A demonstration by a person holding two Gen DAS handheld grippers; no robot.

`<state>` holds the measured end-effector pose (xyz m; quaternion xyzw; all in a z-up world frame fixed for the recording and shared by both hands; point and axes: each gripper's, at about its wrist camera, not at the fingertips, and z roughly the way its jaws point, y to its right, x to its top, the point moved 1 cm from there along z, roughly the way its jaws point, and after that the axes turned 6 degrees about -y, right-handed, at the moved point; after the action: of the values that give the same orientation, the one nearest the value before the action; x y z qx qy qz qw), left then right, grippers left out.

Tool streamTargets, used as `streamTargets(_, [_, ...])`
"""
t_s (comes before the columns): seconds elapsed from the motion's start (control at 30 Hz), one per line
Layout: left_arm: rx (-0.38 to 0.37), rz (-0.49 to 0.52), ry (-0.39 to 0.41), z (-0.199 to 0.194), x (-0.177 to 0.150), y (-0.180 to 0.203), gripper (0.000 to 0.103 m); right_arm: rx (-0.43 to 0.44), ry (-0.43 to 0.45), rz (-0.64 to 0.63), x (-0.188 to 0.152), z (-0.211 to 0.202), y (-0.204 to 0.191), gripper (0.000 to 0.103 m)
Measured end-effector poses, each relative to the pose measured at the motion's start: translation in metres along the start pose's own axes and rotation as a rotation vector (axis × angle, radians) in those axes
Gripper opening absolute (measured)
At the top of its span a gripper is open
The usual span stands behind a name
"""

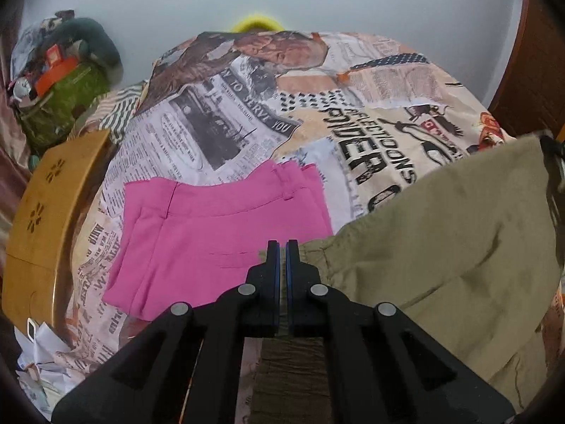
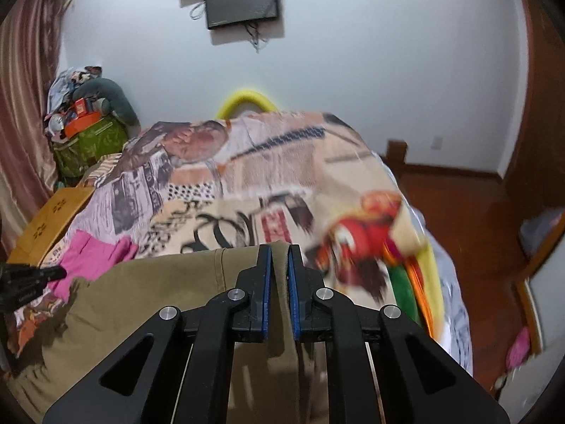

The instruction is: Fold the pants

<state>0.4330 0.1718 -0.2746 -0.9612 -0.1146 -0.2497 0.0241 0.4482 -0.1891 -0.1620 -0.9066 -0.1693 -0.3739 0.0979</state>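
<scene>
Khaki pants (image 1: 441, 240) hang stretched above the bed between my two grippers. My left gripper (image 1: 282, 247) is shut on one edge of the khaki pants, with cloth hanging below its fingers. My right gripper (image 2: 279, 251) is shut on the other edge of the khaki pants (image 2: 148, 304), which drape to the left below it. The left gripper (image 2: 31, 279) shows at the far left of the right wrist view. Folded pink pants (image 1: 219, 236) lie flat on the bed, just beyond the left gripper, and also show in the right wrist view (image 2: 91, 254).
The bed has a newspaper-print cover (image 1: 247, 116). A wooden headboard (image 1: 39, 212) stands at its left side. A green bag with piled clutter (image 1: 63, 102) stands in the far left corner. A yellow ring (image 2: 247, 100) peeks over the bed's far end. Wooden floor (image 2: 459, 205) lies on the right.
</scene>
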Motion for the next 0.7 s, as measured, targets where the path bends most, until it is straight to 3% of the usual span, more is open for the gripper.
streamTargets(0.17, [-0.024, -0.008, -0.025, 0.007, -0.003, -0.007, 0.002, -0.015, -0.019, -0.057, 0.024, 0.028, -0.017, 0.008])
streamTargets(0.33, [-0.021, 0.009, -0.041, 0.011, -0.006, -0.008, 0.010, -0.066, -0.109, -0.070, 0.031, 0.071, -0.016, 0.008])
streamTargets(0.53, [-0.029, -0.007, -0.048, 0.013, -0.010, -0.014, 0.048, -0.135, -0.205, -0.140, 0.027, 0.104, -0.020, 0.011])
streamTargets(0.63, [-0.005, -0.002, -0.037, 0.007, -0.013, -0.013, 0.055, -0.157, -0.232, -0.146, 0.023, 0.097, -0.020, 0.025])
streamTargets(0.7, [0.002, -0.001, -0.032, 0.000, -0.014, -0.013, 0.059, -0.115, -0.217, -0.123, 0.019, 0.080, -0.018, 0.054])
